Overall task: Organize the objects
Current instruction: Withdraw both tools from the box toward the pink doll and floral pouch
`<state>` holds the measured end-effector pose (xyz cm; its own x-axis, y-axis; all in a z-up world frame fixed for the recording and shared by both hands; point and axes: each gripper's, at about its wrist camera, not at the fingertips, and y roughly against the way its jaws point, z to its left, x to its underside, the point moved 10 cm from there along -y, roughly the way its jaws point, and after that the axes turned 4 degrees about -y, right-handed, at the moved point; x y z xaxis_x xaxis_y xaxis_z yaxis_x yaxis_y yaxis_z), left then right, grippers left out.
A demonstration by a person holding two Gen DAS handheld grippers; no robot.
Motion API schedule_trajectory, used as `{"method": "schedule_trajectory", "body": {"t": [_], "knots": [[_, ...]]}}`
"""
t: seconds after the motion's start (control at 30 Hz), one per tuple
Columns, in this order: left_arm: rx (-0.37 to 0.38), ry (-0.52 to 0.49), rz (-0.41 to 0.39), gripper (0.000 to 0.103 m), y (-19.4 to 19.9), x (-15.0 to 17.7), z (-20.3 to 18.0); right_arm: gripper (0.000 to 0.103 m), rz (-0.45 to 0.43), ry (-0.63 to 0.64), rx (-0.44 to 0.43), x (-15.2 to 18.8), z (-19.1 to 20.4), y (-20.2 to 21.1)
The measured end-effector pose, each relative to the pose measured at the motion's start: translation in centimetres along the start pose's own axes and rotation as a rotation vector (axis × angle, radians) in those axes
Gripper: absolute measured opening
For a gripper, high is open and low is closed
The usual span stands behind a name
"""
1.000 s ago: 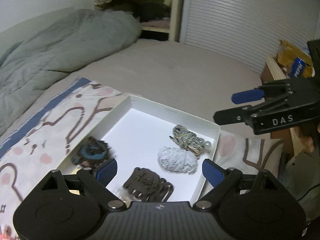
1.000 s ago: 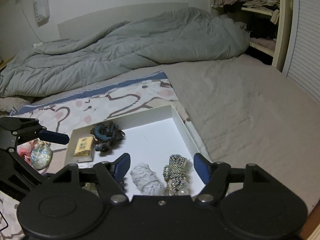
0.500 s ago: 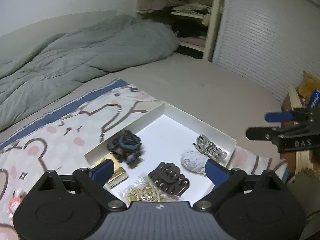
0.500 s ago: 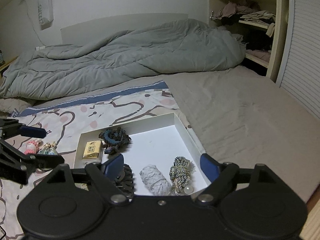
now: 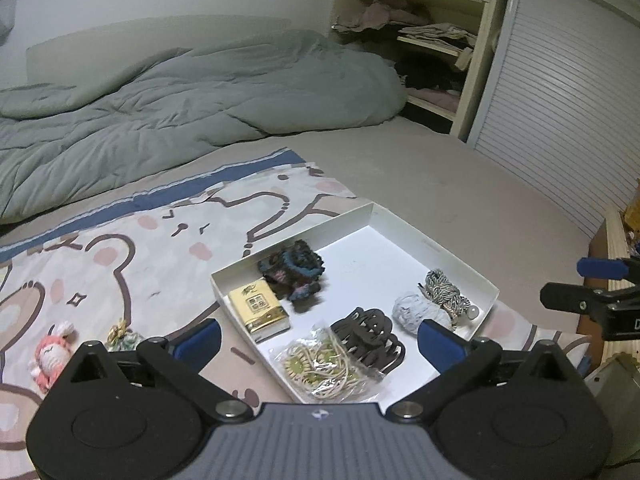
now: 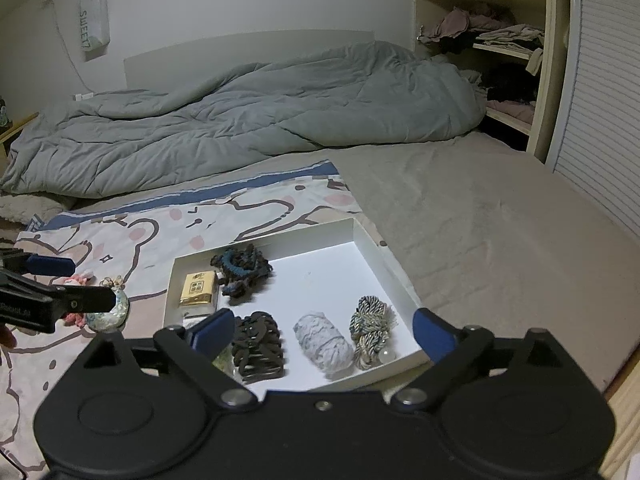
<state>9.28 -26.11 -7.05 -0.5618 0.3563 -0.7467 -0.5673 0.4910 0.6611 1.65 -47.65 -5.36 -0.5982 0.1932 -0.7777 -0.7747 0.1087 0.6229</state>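
Note:
A white tray lies on a bear-print blanket. It holds a dark scrunchie, a yellow box, a black hair claw, a bag of cords, a grey scrunchie and a braided tie. A pink plush and a small pouch lie left of the tray. My left gripper hovers over the tray's near-left edge, jaws opening and empty. My right gripper hovers above the near edge of the tray, jaws also opening and empty.
A rumpled grey duvet covers the far half of the bed. Shelves with clothes and a slatted door stand at the right. A wooden ledge borders the bed's right side.
Both grippers have drawn back from the tray and spread their jaws wider. The left view has rolled level, bringing the yellow box, the plush and the pouch into sight.

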Motion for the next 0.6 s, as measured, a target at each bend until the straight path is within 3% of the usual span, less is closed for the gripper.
{"method": "schedule_trajectory", "body": {"t": [0.1,0.6], "knots": [[-0.011,0.010,-0.004,0.103,0.2,0.5,0.5,0.102,0.001,-0.005,0.008,0.4,0.1,0.2],[-0.053,0.045,-0.007,0.103,0.5,2.0,2.4,0.103,-0.005,-0.048,0.016,1.4,0.9,-0.5]]}}
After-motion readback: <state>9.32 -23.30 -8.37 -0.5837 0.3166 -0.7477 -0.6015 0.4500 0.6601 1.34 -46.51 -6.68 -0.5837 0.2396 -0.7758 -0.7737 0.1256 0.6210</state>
